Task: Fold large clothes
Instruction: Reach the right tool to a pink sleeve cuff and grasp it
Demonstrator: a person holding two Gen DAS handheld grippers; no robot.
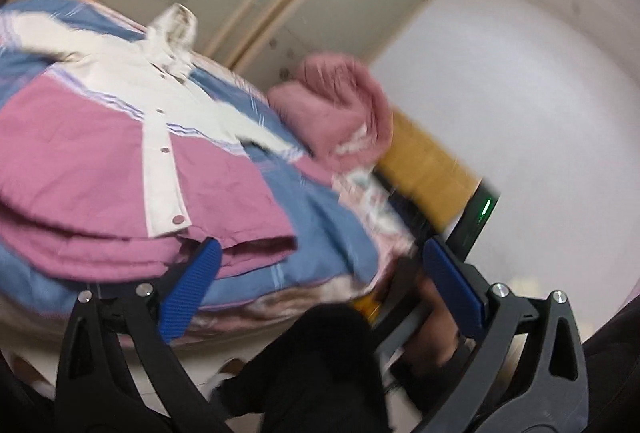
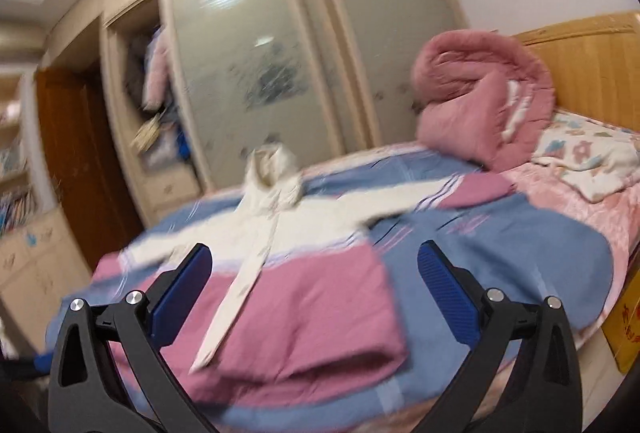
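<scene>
Lying spread on the bed (image 2: 520, 261), sleeves out: one pink-and-white jacket (image 2: 304, 297), hem doubled up. Left gripper (image 1: 316, 273) and right gripper (image 2: 316, 285) are held wide apart, nothing gripped. Risk noted: the patchwork quilt (image 2: 500, 253) may be pinched along with the hem (similar colours, blurred view).

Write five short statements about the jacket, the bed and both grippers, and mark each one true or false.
1. The white and pink jacket lies spread on the bed. True.
2. The right gripper is shut on the jacket. False: its jaws stand open, holding nothing.
3. A rolled pink quilt sits near the wooden headboard. True.
4. The left gripper is shut. False: its jaws are open.
5. The jacket's sleeves are folded across its front. False: they stretch out to both sides.
</scene>
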